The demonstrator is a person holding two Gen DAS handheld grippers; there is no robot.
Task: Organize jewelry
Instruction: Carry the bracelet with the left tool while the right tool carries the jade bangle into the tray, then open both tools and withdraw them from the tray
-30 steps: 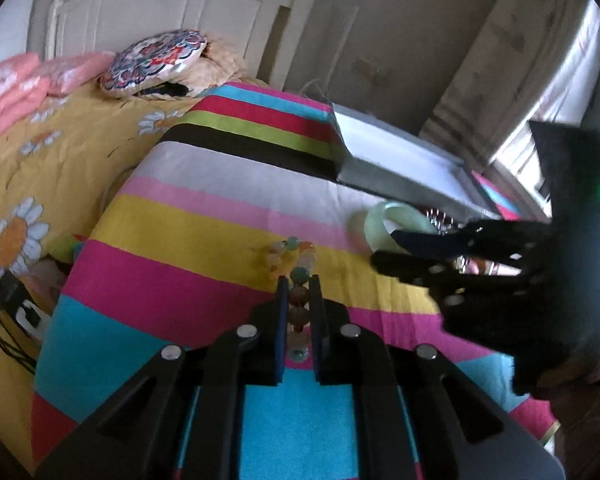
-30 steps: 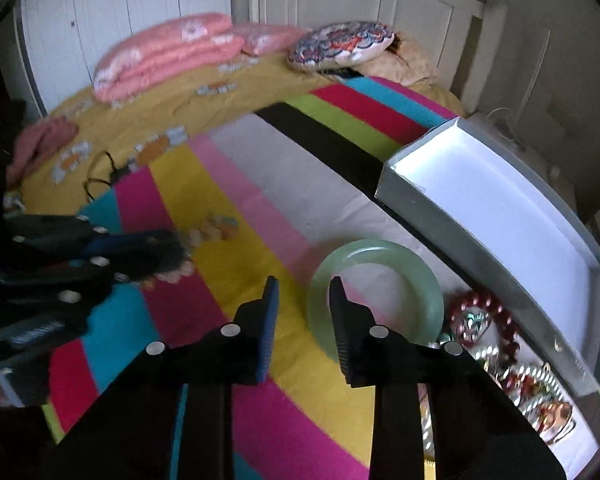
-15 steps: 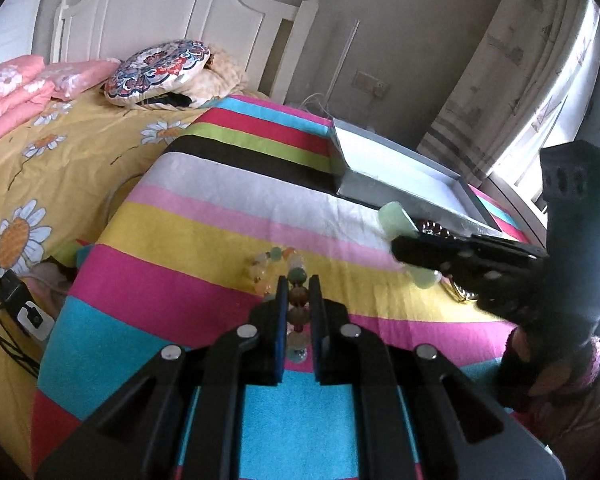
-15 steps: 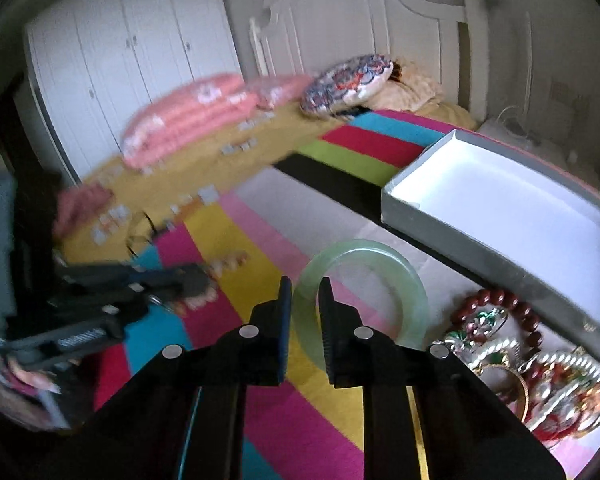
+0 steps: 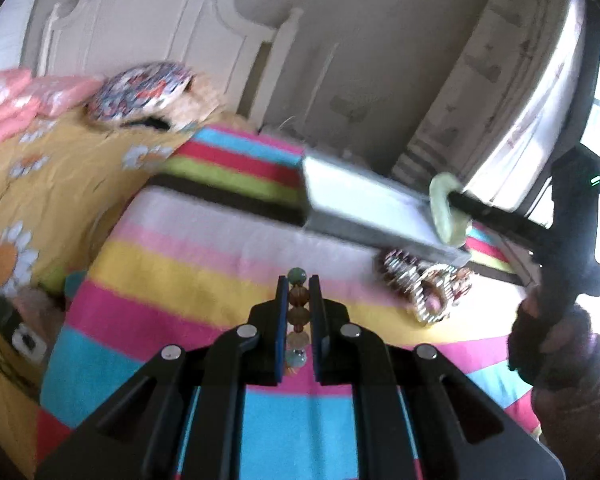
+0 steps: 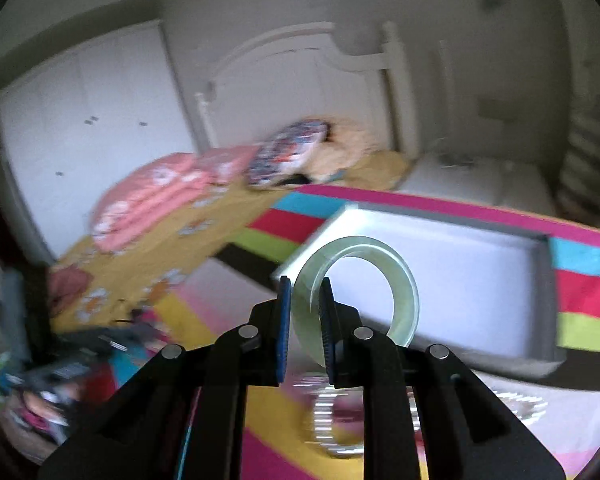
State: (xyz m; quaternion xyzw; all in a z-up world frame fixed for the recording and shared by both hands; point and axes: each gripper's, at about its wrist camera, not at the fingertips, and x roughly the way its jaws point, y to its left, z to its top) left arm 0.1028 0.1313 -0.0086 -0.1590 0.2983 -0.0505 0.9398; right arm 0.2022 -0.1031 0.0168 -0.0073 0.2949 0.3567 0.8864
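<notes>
The left gripper (image 5: 298,308) has its fingers clamped on a bead bracelet (image 5: 298,312) above the bed (image 5: 204,268). The right gripper (image 6: 305,320) grips a jade bangle (image 6: 404,300) before the empty box (image 6: 460,280). More jewelry (image 5: 424,288) lies unsorted on the bed.

We closed the right gripper (image 6: 305,312) on the pale green bangle (image 6: 360,280) and lifted it off the striped blanket (image 5: 204,264); it now hung upright before the open white box (image 6: 460,280). We also raised the left gripper (image 5: 298,300), and the bead bracelet (image 5: 298,312) pinched between its pads came clear of the blanket.
</notes>
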